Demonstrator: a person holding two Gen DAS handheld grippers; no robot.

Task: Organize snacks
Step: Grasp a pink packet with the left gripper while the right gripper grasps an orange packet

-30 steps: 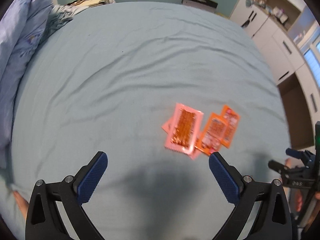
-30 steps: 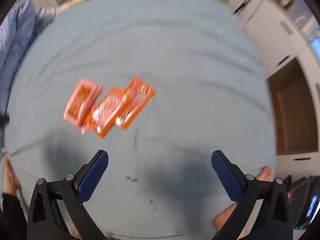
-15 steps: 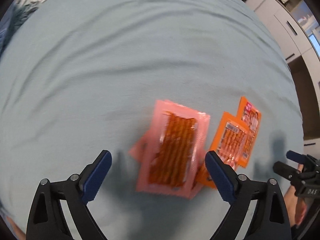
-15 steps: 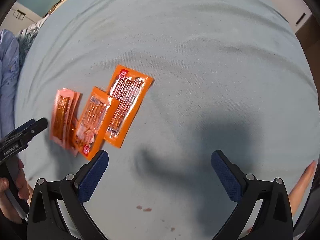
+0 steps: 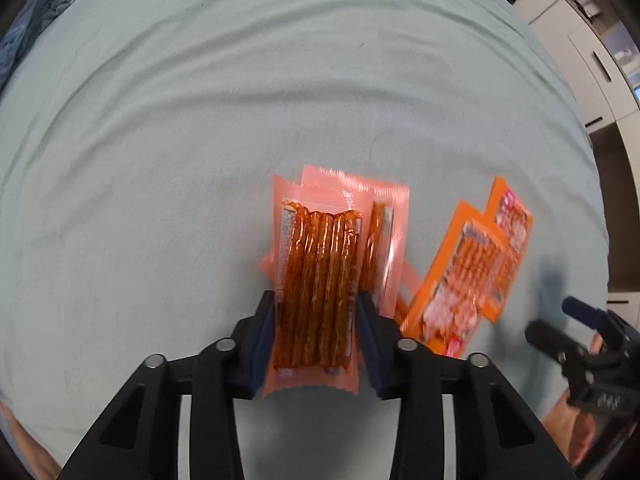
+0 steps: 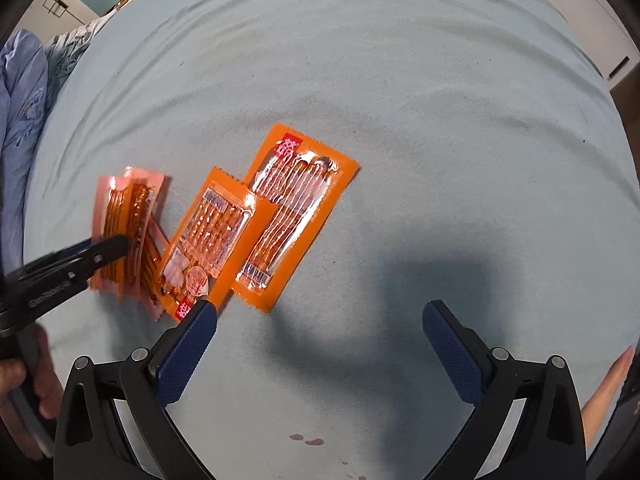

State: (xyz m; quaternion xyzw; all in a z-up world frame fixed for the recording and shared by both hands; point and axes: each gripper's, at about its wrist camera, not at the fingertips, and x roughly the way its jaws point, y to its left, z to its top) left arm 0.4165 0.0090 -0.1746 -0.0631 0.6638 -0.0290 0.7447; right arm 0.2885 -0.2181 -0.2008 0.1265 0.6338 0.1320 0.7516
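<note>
Left gripper (image 5: 316, 312) dropped, jaws just closing — clamps pink snack pack (image 5: 316, 280); right gripper (image 6: 320, 320) gapes.

Left gripper (image 5: 316, 320): black plastic frame, triangle cut-outs, four round silver screws, dark blue bumpy pads. Right gripper (image 6: 320, 320): same black frame, silver screws, blue dotted pads (image 6: 188, 354). White letters on black body of left gripper, unreadable.

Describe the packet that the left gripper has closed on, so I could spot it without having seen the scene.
On the pale blue bed sheet lies a row of four snack packets. The held one is the top pink packet, at the end away from the two orange packets. Only it sits between the left gripper pads, which have just closed on it.
</note>
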